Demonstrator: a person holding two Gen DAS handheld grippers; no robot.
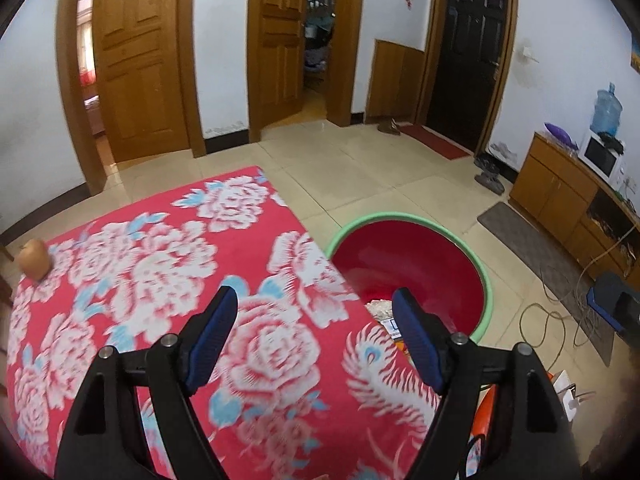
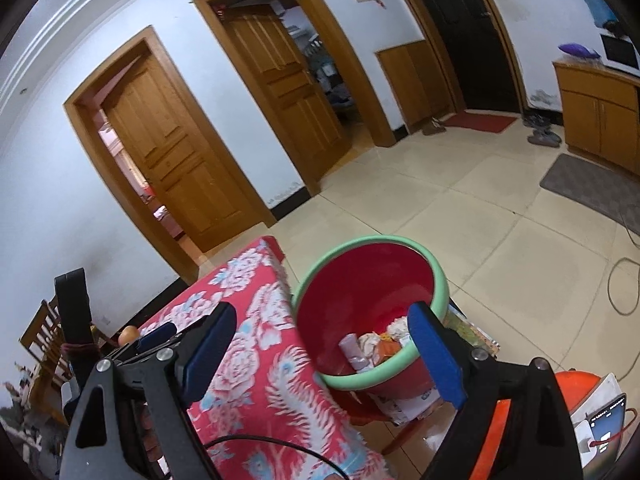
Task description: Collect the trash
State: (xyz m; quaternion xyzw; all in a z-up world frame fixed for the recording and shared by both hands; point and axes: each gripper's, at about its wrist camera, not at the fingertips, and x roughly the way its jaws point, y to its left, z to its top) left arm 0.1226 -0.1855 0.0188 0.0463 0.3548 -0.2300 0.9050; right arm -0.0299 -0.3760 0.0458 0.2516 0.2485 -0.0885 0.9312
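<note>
Trash (image 2: 376, 346) in red basin (image 2: 360, 280), just beyond empty right gripper (image 2: 320, 334).

Trash gathered in a red basin

A red basin (image 2: 362, 280) with a pale green rim is seen just beside the edge of the flowered table, tilted toward the camera. Crumpled paper and wrappers (image 2: 378, 346) are heaped at its bottom; single pieces cannot be told apart.

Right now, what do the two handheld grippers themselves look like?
Both match: the left gripper and right gripper each have black plastic linkage arms with silver pivot pins and triangular cut-outs, ending in jaws faced with flat blue textured pads. A thin black cable runs under the right one.
</note>
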